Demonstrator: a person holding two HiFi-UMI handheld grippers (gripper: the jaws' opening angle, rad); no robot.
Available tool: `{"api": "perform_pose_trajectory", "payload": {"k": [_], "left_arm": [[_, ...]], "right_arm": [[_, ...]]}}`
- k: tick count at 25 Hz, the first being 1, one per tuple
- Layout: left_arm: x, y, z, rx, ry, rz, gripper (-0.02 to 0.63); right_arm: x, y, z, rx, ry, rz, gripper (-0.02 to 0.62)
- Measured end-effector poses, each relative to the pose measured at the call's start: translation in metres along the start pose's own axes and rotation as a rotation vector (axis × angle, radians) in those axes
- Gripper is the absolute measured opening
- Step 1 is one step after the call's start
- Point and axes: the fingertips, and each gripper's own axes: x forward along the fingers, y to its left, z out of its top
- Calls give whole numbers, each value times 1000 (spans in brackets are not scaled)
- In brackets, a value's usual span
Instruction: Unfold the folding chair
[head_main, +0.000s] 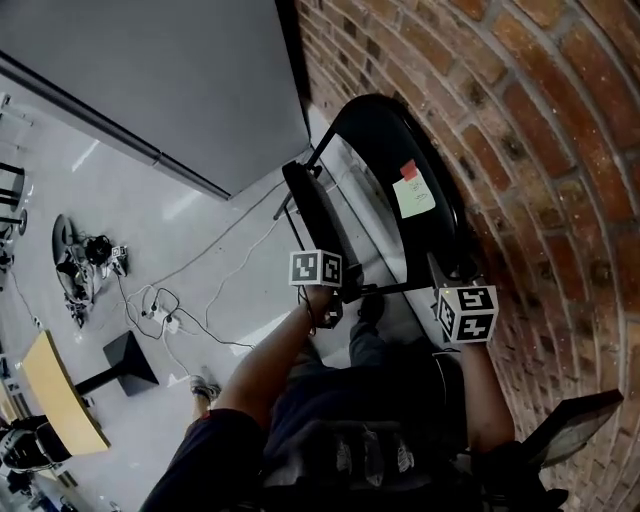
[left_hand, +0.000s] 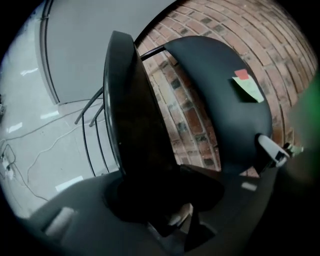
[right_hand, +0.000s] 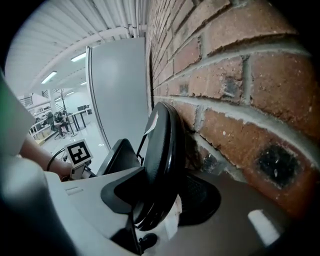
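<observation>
Black plastic folding chair (head_main: 378, 140) on thin metal tubing (head_main: 395, 288): light, stiff, slick, we judge. Our left gripper (left_hand: 165, 192) pinches its seat (left_hand: 135, 125) edge, right gripper (right_hand: 160, 200) its backrest (right_hand: 167, 150) rim.

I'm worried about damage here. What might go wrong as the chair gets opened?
The wall-side panel, clamped by the right gripper, sits close to the brick wall; swinging it may scrape the bricks. The left gripper grips only the edge of the outer panel, so it might slip. The cables on the floor may snag the chair legs.
</observation>
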Motion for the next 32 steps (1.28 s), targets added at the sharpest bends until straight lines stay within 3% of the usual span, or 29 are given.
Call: {"api": "perform_pose_trajectory", "payload": {"k": [5,9,22,27,32], "left_arm": [[-9,15,-7,46,15,14,190],[-14,14,-17,59,37,-31,189],[-47,73,-38,-41,19,-10,185],[-45,67,-37,-87,11,-14,187],[-40,75,-40,-51,23,34,192]], "right_arm": [[4,0,-6,19,4,-7,191],[-6,2,-13,34,15,-35,190],[16,7,-21,63,45,24,190],[19,5,-22,58,41,32,192],[16,4,-25,60,39,20,192]]}}
